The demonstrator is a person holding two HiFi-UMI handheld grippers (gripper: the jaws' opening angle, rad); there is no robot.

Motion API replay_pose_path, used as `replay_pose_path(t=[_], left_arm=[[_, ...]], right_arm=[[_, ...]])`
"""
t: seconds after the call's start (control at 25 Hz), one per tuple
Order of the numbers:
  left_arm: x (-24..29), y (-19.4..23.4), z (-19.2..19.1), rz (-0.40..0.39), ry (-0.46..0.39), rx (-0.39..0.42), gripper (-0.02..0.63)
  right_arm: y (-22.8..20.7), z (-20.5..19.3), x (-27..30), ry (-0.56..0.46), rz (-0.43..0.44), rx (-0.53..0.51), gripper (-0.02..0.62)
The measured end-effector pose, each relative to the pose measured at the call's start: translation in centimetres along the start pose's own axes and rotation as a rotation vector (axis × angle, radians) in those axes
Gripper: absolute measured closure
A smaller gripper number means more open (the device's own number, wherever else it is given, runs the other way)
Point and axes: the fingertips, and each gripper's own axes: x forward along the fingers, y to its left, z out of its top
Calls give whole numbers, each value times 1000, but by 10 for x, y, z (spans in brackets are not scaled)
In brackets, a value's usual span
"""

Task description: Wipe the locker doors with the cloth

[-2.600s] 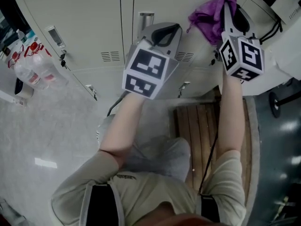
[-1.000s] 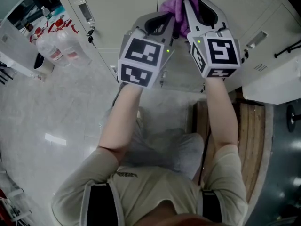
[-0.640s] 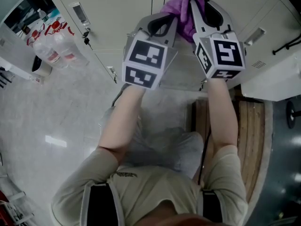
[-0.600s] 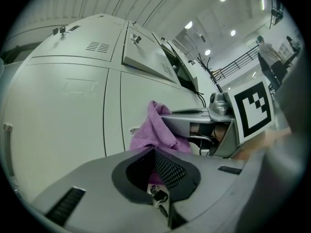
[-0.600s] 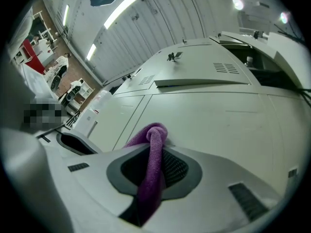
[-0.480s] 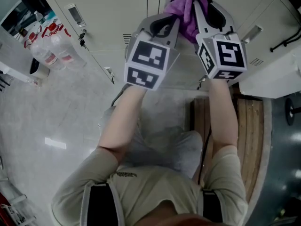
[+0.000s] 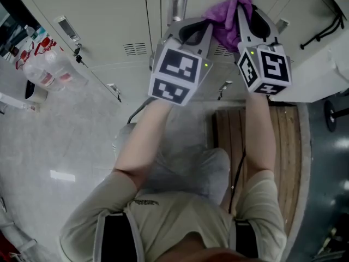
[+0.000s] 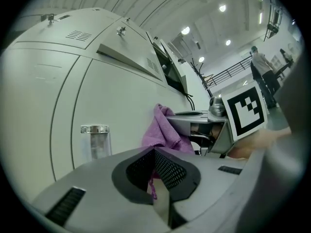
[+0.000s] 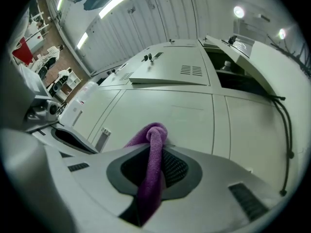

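Observation:
A purple cloth [image 7: 224, 22] is bunched against the pale grey locker doors [image 7: 109, 15]. My right gripper [image 7: 240, 8] is shut on it, and the cloth [image 9: 150, 178] runs through its jaws and folds over the tip. My left gripper [image 7: 203, 27] sits just left of the cloth with its jaws together; the tip is at the cloth's edge. In the left gripper view the left gripper [image 8: 154, 150] points at the door, and the cloth [image 8: 163, 130] and the right gripper's cube show to its right. A thin purple sliver shows low between the left jaws.
A metal handle [image 7: 176, 7] sticks out of the door just left of the grippers. Keys hang from a lock [image 7: 76, 59] further left. Water bottles [image 7: 43, 70] stand on the floor at the left. A wooden bench [image 7: 283, 146] lies under my right arm.
The right gripper has carried the cloth leftward along the doors until it sits beside the left gripper. In the last half second both grippers slid a little right of the metal handle.

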Motion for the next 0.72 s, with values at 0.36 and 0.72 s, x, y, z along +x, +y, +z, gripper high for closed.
replay_pose_path(t=[0.36, 0.72], left_arm=[[24, -24, -5, -50, -3, -13, 604], [10, -19, -4, -7, -40, 34, 604]], right_arm=[[-41, -12, -16, 21, -81, -2, 541], [-19, -1, -23, -24, -27, 45, 541]])
